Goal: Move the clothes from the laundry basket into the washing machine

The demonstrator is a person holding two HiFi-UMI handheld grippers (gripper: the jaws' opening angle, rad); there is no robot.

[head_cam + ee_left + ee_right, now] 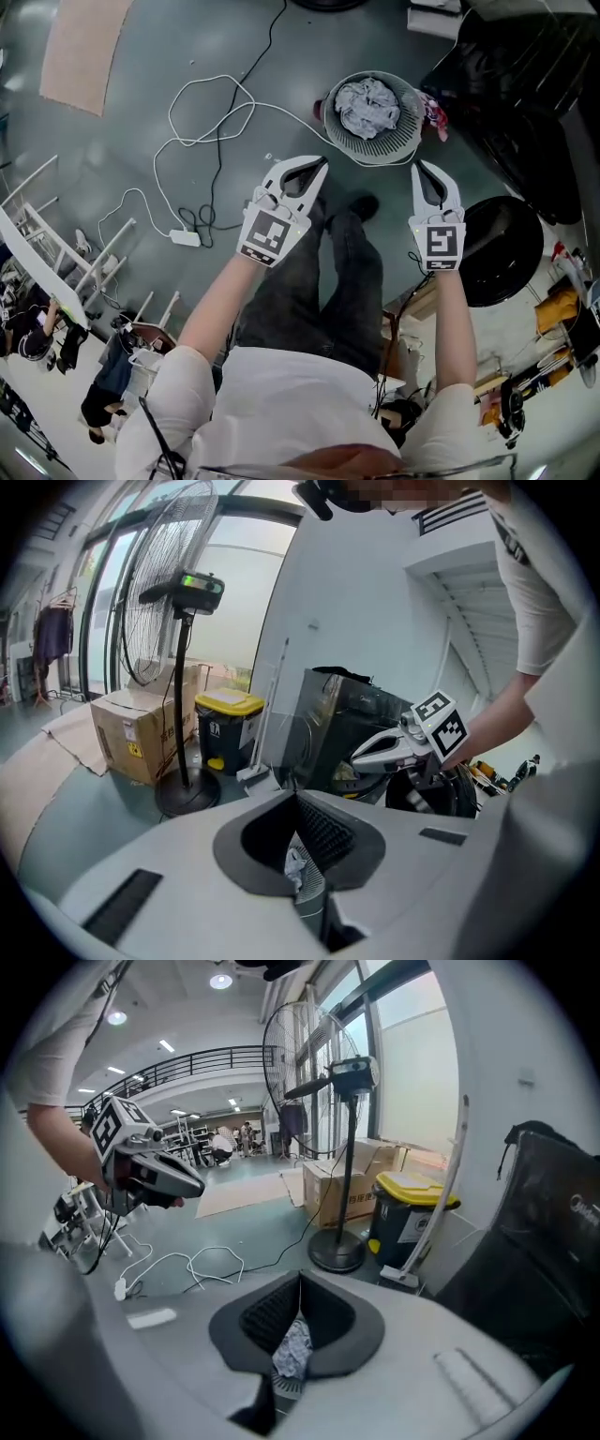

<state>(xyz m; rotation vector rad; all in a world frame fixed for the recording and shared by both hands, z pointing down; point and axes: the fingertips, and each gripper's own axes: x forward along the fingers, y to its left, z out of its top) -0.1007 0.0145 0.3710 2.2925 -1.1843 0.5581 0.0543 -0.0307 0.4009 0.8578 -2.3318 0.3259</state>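
A round grey laundry basket (405, 141) stands on the floor ahead of the person's feet, with crumpled grey-white clothes (367, 103) inside. My left gripper (322, 166) hangs just short of the basket's near left rim, its jaws shut with nothing between them. My right gripper (418, 166) is level with it at the basket's near right rim, also shut and empty. In the left gripper view the closed jaws (298, 797) frame a bit of cloth (293, 864) below them. The right gripper view shows its jaws (300, 1277) over the clothes (293, 1349).
A black round tub (502, 248) sits at the right and a black bag (525, 84) behind it. A white cable (202, 103) and power strip (185, 238) lie on the floor at left. A standing fan (173, 602), cardboard box (136, 733) and yellow-lidded bin (225, 728) stand beyond.
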